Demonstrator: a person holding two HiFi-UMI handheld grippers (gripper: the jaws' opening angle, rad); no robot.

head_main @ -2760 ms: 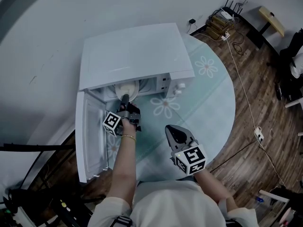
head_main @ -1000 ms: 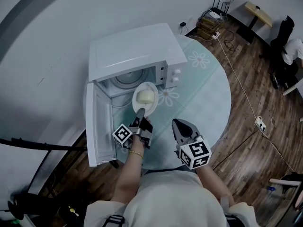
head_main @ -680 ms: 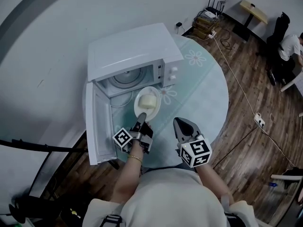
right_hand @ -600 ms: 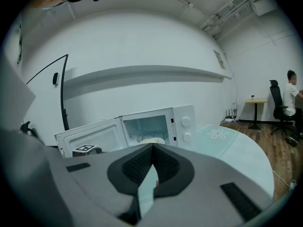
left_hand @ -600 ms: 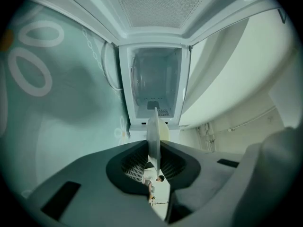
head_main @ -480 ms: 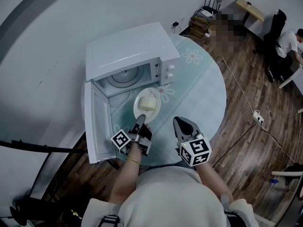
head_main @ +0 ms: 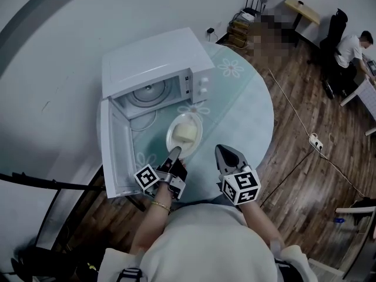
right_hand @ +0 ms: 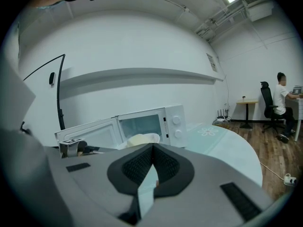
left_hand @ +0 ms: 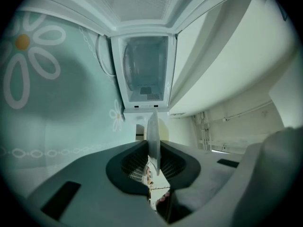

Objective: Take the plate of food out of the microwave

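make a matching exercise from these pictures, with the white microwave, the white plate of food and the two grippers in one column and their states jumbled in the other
Column one
1. white microwave
2. round white plate of pale food
3. left gripper
4. right gripper

Column two
A. shut, nothing between its jaws
B. door swung wide open
C. shut on a thin rim
D. held out over the pale green flower-print table

Pairs: 1-B, 2-D, 3-C, 4-A
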